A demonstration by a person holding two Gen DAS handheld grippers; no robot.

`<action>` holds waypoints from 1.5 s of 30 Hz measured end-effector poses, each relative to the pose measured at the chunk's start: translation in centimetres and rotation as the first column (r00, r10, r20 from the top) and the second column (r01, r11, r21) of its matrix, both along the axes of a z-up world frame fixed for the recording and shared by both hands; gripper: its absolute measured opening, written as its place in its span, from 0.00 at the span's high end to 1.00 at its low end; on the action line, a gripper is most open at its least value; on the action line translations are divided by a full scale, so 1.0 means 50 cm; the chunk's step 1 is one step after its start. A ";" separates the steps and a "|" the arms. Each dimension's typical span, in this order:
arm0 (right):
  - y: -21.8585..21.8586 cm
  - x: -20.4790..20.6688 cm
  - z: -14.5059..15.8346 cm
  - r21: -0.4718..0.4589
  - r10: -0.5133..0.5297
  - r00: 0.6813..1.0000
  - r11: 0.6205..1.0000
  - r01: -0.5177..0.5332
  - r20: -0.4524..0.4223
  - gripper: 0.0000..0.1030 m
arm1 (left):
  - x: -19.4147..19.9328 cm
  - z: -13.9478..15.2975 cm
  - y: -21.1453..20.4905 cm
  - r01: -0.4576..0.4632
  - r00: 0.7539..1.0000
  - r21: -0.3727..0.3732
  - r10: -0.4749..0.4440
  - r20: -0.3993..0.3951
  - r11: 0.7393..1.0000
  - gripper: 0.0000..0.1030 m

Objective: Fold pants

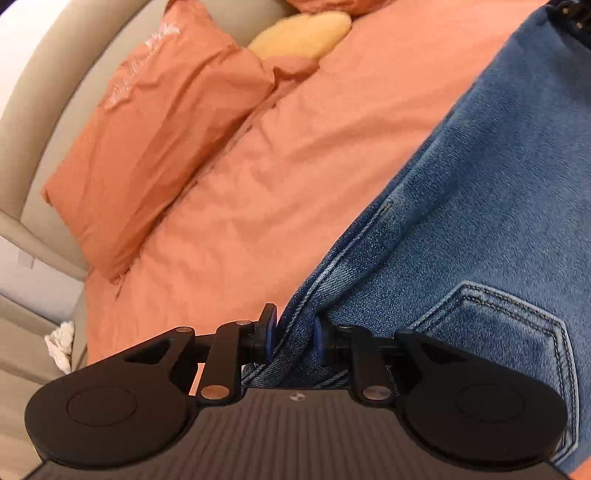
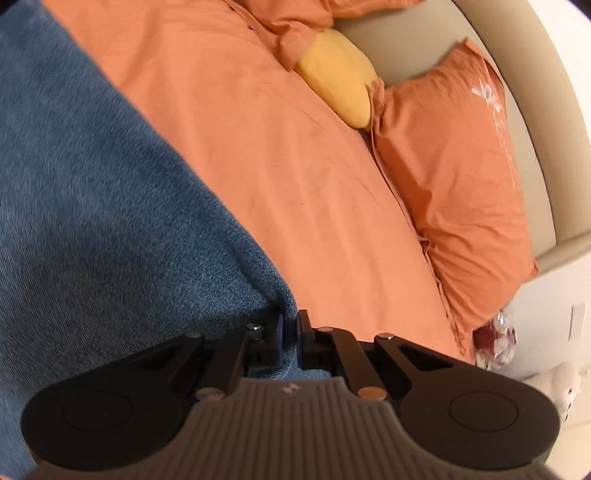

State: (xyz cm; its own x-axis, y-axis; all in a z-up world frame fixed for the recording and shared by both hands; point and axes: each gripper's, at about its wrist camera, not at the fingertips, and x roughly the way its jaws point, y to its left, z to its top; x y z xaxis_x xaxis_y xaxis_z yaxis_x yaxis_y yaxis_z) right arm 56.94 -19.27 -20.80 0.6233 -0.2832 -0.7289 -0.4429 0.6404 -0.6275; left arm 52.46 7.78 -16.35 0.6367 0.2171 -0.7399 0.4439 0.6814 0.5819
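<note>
Blue denim pants stretch over the orange bedcover, a back pocket showing at the lower right of the left wrist view. My left gripper is shut on a thick bunched edge of the pants near the waistband, its blue pads pressing the denim from both sides. In the right wrist view the pants fill the left side. My right gripper is shut on a thin edge of the denim that runs between its fingers.
Orange pillows lean on a beige curved headboard, with a yellow cushion between them. The orange bedcover lies open beyond the pants. White and red items sit off the bed's edge.
</note>
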 end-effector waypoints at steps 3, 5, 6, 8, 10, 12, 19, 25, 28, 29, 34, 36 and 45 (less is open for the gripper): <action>0.005 0.003 -0.032 -0.010 0.004 1.000 1.000 -0.004 -0.015 1.00 | 0.013 -0.040 -0.008 -0.014 0.999 0.031 0.015 -0.029 0.999 0.72; 0.006 -0.006 -0.046 -0.017 0.009 1.000 1.000 -0.009 -0.008 0.99 | 0.012 -0.057 -0.010 -0.026 0.999 0.049 0.027 -0.025 0.998 0.69; 0.006 -0.006 -0.048 -0.014 0.008 1.000 1.000 -0.008 -0.007 0.95 | 0.008 -0.059 -0.010 -0.027 0.999 0.053 0.028 -0.018 0.998 0.65; 0.006 -0.008 -0.042 0.001 -0.001 1.000 1.000 0.001 -0.008 0.65 | 0.005 -0.051 -0.006 -0.048 0.999 0.039 0.048 -0.010 0.998 0.32; 0.008 -0.015 -0.023 0.022 0.009 1.000 1.000 -0.009 0.004 0.47 | -0.005 -0.029 0.000 -0.038 0.999 0.007 0.038 -0.007 0.999 0.15; 0.011 -0.030 0.001 0.040 -0.002 1.000 0.999 0.002 0.011 0.47 | -0.019 -0.007 0.003 -0.033 0.999 0.016 0.034 -0.005 0.999 0.16; 0.019 -0.171 0.107 0.330 -0.014 0.998 0.943 0.034 -0.062 0.47 | -0.140 0.071 0.012 0.063 0.998 0.058 -0.062 -0.022 0.996 0.19; 0.041 -0.341 0.142 0.531 0.047 0.987 0.847 0.041 -0.152 0.49 | -0.256 0.096 0.040 0.123 0.992 0.133 -0.118 -0.050 0.983 0.19; 0.073 -0.429 0.141 0.601 0.118 0.977 0.799 0.012 -0.177 0.49 | -0.309 0.086 0.061 0.138 0.989 0.162 -0.127 -0.078 0.977 0.19; 0.086 -0.454 0.135 0.621 0.136 0.974 0.784 0.008 -0.184 0.49 | -0.325 0.078 0.067 0.145 0.988 0.179 -0.132 -0.083 0.973 0.19; 0.151 -0.517 0.072 0.689 0.177 0.964 0.724 0.009 -0.199 0.54 | -0.370 0.038 0.094 0.151 0.987 0.233 -0.134 -0.085 0.961 0.19; 0.175 -0.520 0.046 0.693 0.183 0.968 0.721 -0.014 -0.170 0.56 | -0.379 0.029 0.108 0.145 0.989 0.232 -0.133 -0.069 0.962 0.19; 0.250 -0.468 -0.006 0.679 0.162 0.985 0.729 -0.080 -0.057 0.59 | -0.367 -0.037 0.145 0.201 0.980 0.237 -0.192 -0.060 0.951 0.19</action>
